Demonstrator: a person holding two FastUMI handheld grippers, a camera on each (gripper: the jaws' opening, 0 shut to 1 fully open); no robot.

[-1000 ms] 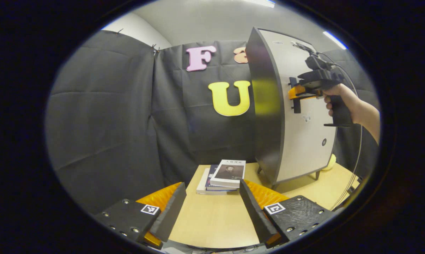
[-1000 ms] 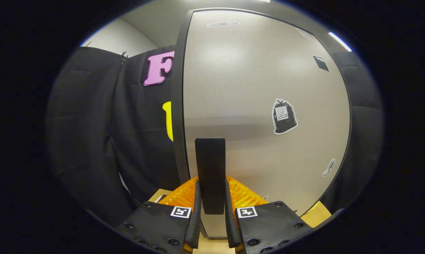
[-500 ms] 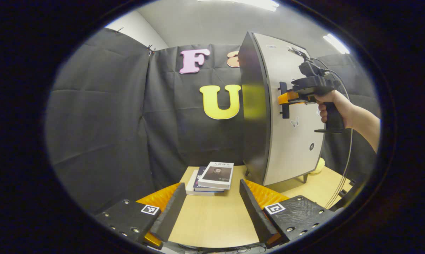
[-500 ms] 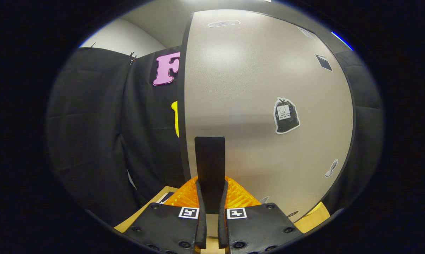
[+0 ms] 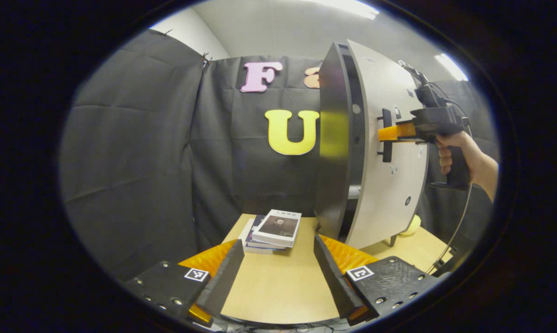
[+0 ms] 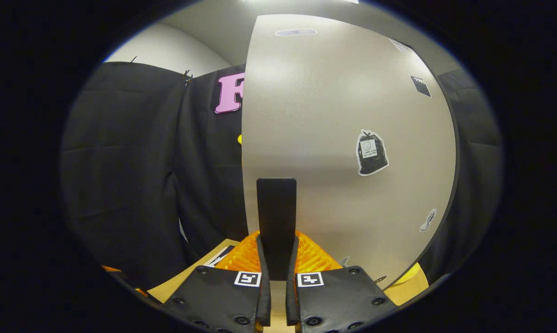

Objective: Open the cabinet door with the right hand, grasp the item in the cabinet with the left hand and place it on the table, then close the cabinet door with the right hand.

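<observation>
The grey cabinet (image 5: 338,138) stands on the table (image 5: 278,291) to the right. Its pale door (image 5: 389,175) stands ajar, with a narrow dark gap along the left edge. A hand holds my right gripper (image 5: 385,133) shut on the black vertical door handle (image 5: 387,138). In the right gripper view that handle (image 6: 276,208) rises between the fingers of the right gripper (image 6: 276,245), with the door (image 6: 333,106) close behind it. My left gripper (image 5: 278,259) hovers open over the table's near end with nothing between its fingers. The cabinet's inside is hidden.
A small stack of books (image 5: 273,229) lies on the table left of the cabinet foot. A yellow object (image 5: 413,224) peeks out behind the cabinet's right side. A cable (image 5: 458,222) hangs from the right gripper. Black cloth walls the booth.
The right gripper, closed on the handle, has pulled the door from flush to slightly ajar. The left gripper stays open over the table, its view shifted a little.
</observation>
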